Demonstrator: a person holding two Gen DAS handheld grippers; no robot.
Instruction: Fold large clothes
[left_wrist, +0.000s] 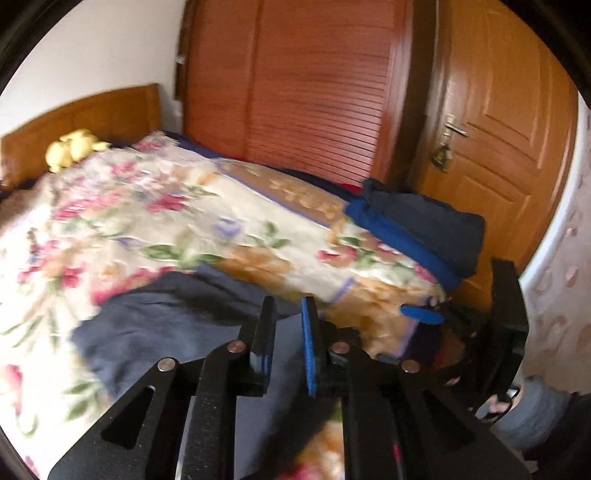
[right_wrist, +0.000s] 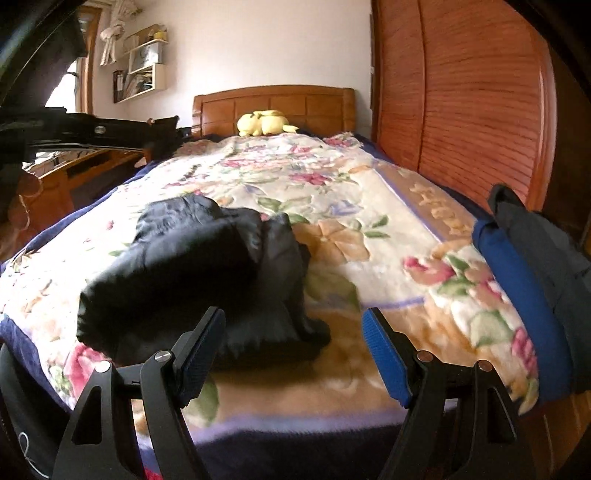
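Right wrist view shows the right tongs (right_wrist: 293, 334) spread wide, gripping nothing, hovering low over the foot of the bed (right_wrist: 258, 439). Just ahead of them a dark jacket (right_wrist: 207, 273) lies bunched in a loose heap on the floral blanket (right_wrist: 332, 192), left of centre. At the blanket's right edge sits a folded stack of clothes (right_wrist: 532, 266), a blue piece under a dark one, close to the slatted wardrobe (right_wrist: 472, 99). A yellow plush toy (right_wrist: 264, 123) rests against the wooden headboard (right_wrist: 273, 101).

Left wrist view is blurred. The left tongs (left_wrist: 288, 321) stand slightly parted with only a narrow gap, nothing between them, above the dark jacket (left_wrist: 155, 321) spread on the blanket. The right tongs' blue pad (left_wrist: 421, 314) shows to the right, near the bed's corner, with the folded stack (left_wrist: 424, 229) beyond it and a wooden door (left_wrist: 498, 129) behind.
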